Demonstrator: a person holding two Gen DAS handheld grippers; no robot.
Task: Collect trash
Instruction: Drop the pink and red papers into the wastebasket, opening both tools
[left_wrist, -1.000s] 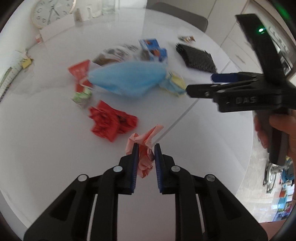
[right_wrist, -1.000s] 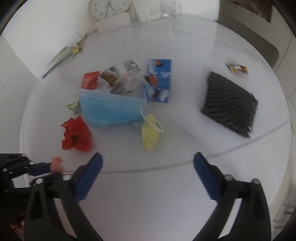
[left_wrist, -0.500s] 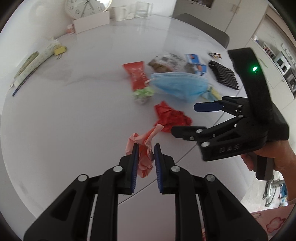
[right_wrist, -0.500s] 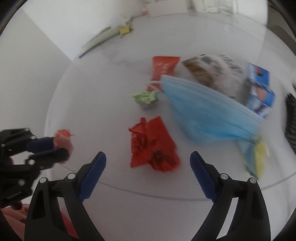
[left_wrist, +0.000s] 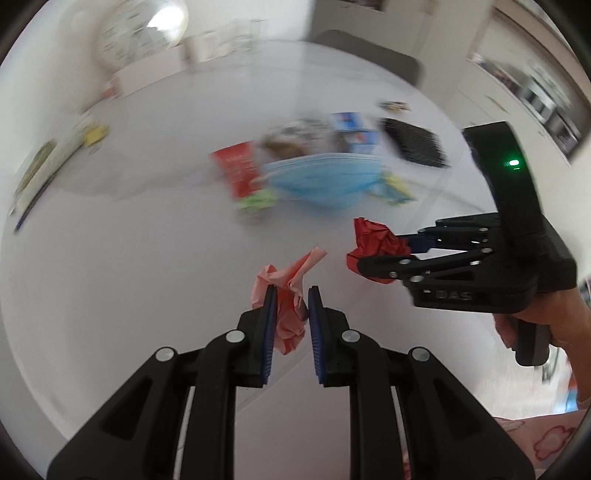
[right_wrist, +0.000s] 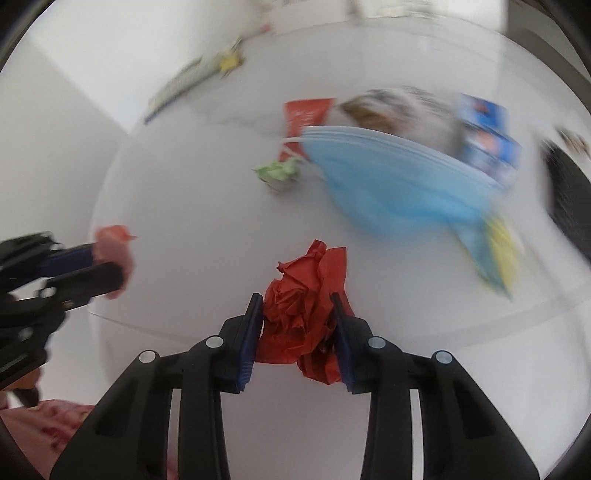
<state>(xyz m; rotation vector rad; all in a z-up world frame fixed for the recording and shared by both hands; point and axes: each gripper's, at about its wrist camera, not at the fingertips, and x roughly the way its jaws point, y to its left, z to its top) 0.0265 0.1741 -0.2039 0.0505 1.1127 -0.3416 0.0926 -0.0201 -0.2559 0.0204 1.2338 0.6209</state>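
Note:
My left gripper (left_wrist: 290, 291) is shut on a crumpled pink paper (left_wrist: 288, 291) and holds it above the white table (left_wrist: 129, 258). My right gripper (right_wrist: 297, 299) has its jaws closing on a crumpled red paper (right_wrist: 306, 295), and both blue pads press its sides. In the left wrist view the right gripper (left_wrist: 384, 251) comes in from the right with the red paper (left_wrist: 373, 240) at its tips. The right wrist view shows the left gripper (right_wrist: 99, 262) at the left edge, the pink paper (right_wrist: 112, 243) in it.
Further back lie a blue face mask (right_wrist: 399, 177), a red wrapper (right_wrist: 304, 114), a green scrap (right_wrist: 279, 171), a yellow scrap (right_wrist: 502, 251), a blue carton (right_wrist: 487, 140), a clear bag (right_wrist: 388, 107) and a black mesh pad (left_wrist: 413, 142). A clock (left_wrist: 140, 29) leans at the wall.
The right gripper moved left over the red paper and closed its wide-open jaws onto it. The left gripper, still holding the pink paper, shifted and rose slightly.

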